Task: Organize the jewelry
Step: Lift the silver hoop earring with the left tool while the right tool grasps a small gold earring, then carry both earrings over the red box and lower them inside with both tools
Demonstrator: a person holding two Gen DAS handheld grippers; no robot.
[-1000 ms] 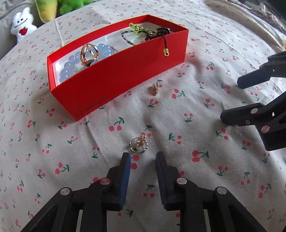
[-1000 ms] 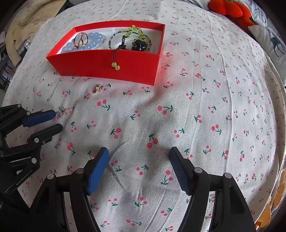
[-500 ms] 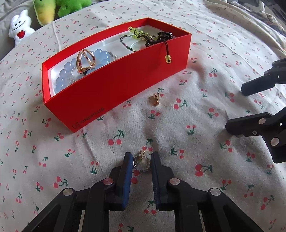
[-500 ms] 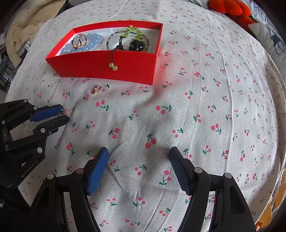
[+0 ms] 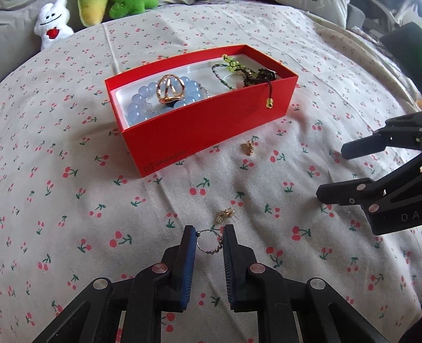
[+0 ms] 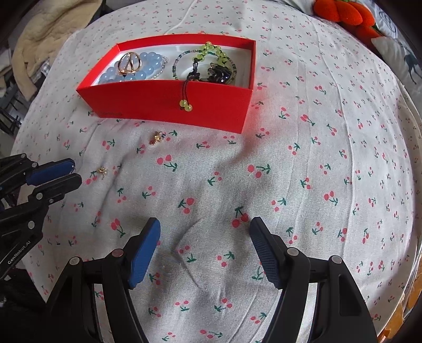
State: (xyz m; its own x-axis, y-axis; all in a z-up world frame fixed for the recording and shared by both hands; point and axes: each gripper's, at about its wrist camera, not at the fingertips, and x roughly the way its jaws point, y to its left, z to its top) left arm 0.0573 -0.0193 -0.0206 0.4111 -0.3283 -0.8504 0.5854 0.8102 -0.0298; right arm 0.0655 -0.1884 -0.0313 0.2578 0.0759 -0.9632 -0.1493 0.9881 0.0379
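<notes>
My left gripper [image 5: 209, 241] is shut on a thin beaded hoop ring [image 5: 209, 242] and holds it just above the cherry-print cloth. A small gold charm [image 5: 226, 213] lies on the cloth just beyond the tips; it also shows in the right wrist view [image 6: 102, 171]. A second gold charm [image 5: 248, 147] lies near the red box [image 5: 211, 126], which holds a blue bead bracelet [image 5: 142, 110], a gold ring [image 5: 170, 88] and green and dark beads [image 5: 245, 71]. My right gripper [image 6: 205, 232] is open and empty over the cloth, right of the left gripper [image 6: 71, 172].
Plush toys [image 5: 52, 23] sit at the far edge of the bed beyond the box. An orange plush [image 6: 340, 13] lies at the back right. A beige blanket [image 6: 50, 34] is heaped at the far left.
My left gripper closed on the hoop ring and lifted it off the cloth; a small gold charm stayed behind on the cloth. The right gripper held still.
</notes>
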